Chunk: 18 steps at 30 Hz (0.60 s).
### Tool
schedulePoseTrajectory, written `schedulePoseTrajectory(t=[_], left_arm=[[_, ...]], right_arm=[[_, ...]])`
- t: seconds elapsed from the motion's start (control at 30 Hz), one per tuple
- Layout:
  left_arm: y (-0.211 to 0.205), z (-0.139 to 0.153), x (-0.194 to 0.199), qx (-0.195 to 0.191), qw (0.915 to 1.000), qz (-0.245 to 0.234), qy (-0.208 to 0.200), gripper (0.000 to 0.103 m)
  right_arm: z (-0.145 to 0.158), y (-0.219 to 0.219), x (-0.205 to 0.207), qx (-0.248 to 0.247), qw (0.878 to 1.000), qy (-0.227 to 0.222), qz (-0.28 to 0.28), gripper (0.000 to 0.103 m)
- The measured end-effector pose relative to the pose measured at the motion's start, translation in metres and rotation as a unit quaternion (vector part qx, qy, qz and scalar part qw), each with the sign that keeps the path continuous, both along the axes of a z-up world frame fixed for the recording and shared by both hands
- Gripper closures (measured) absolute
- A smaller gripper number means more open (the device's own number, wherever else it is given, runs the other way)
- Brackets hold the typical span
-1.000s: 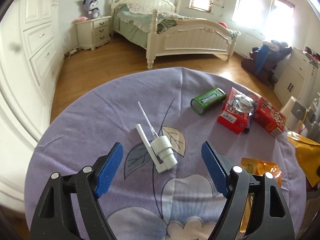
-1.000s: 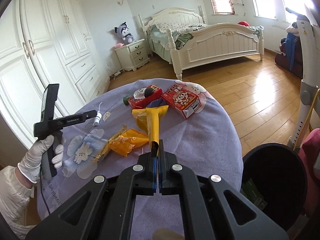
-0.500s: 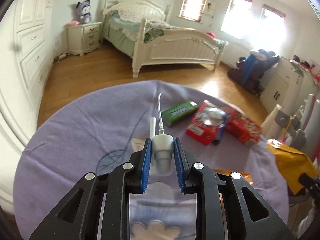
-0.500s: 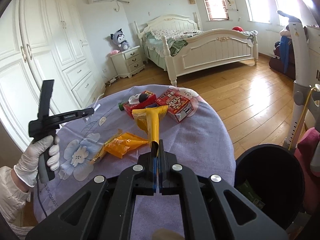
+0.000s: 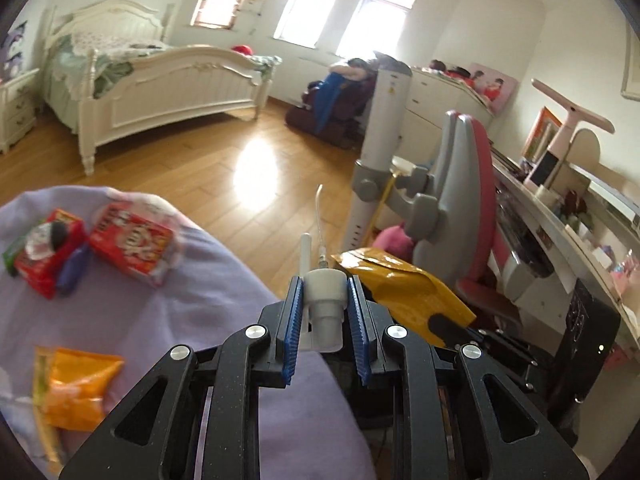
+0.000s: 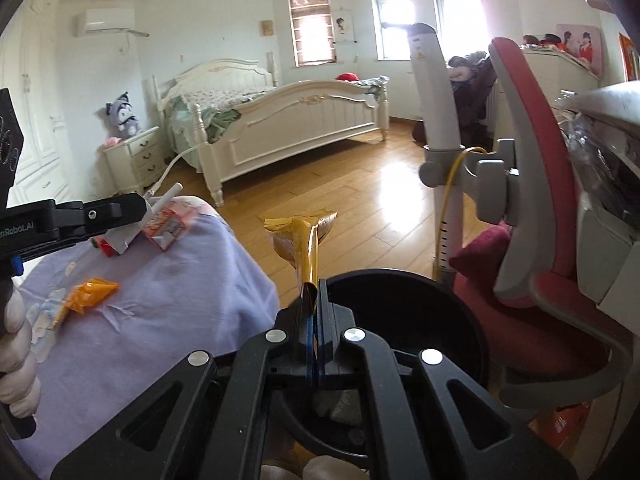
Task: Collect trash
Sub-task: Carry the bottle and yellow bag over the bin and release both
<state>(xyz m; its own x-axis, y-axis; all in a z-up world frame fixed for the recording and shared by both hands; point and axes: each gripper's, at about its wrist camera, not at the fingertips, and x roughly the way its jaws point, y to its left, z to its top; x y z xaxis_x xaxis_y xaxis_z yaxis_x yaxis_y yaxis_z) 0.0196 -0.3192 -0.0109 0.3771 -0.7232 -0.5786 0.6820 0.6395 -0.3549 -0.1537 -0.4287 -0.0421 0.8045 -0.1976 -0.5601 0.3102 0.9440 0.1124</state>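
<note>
A home bedroom: white bed [image 6: 280,120], nightstand [image 6: 136,156], plush toy [image 6: 122,118], wooden floor [image 6: 360,192].

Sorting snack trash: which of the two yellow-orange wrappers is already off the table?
The golden wrapper, pinched in the right claw over the black bin; the orange wrapper lies on the tablecloth.

The black bin [image 6: 404,320] mouth lies open at lower centre of the right wrist view, its near rim partly covered by the right hand-held gripper [image 6: 314,320] and the gold wrapper [image 6: 306,240] it pinches. To the right, the pink chair [image 6: 536,264] and white fan post [image 6: 440,128] crowd the bin. On the left, the counter [image 6: 160,304] edge sits just beside it, carrying an orange packet [image 6: 90,290] and red box [image 6: 164,226]. Bare wooden floor [image 6: 352,184] spreads beyond toward the bed [image 6: 288,120].
</note>
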Motion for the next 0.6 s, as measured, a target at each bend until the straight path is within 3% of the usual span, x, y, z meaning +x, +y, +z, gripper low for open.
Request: schedulePoseTrajectory(t=[0.23,0.4,0.43,0.47,0.5,0.53,0.6], left_arm=[[-0.063,-0.051,-0.005,0.024,0.9978,-0.043,0.044,0.080],[-0.078,-0.063,-0.008,0.041,0.9964,-0.057,0.047,0.079],[-0.079,-0.063,-0.008,0.043,0.9962,-0.058,0.048,0.073],[-0.079,-0.061,-0.008,0.045,0.9963,-0.057,0.047,0.058],[-0.079,-0.058,-0.008,0.046,0.9967,-0.052,0.042,0.049],[-0.074,-0.054,-0.009,0.044,0.9974,-0.046,0.035,0.039],[-0.059,-0.041,-0.010,0.038,0.9984,-0.036,0.021,0.038]], right_arm=[[-0.036,-0.031,0.002,-0.023,0.998,0.047,-0.037,0.101],[-0.054,-0.041,0.003,-0.031,0.996,0.068,-0.047,0.095],[-0.055,-0.041,0.003,-0.033,0.996,0.073,-0.048,0.081],[-0.056,-0.040,0.003,-0.034,0.995,0.076,-0.048,0.047],[-0.056,-0.041,0.002,-0.032,0.995,0.077,-0.049,0.032],[-0.055,-0.042,0.000,-0.026,0.996,0.068,-0.046,0.024],[-0.052,-0.039,-0.002,-0.019,0.997,0.061,-0.037,0.024]])
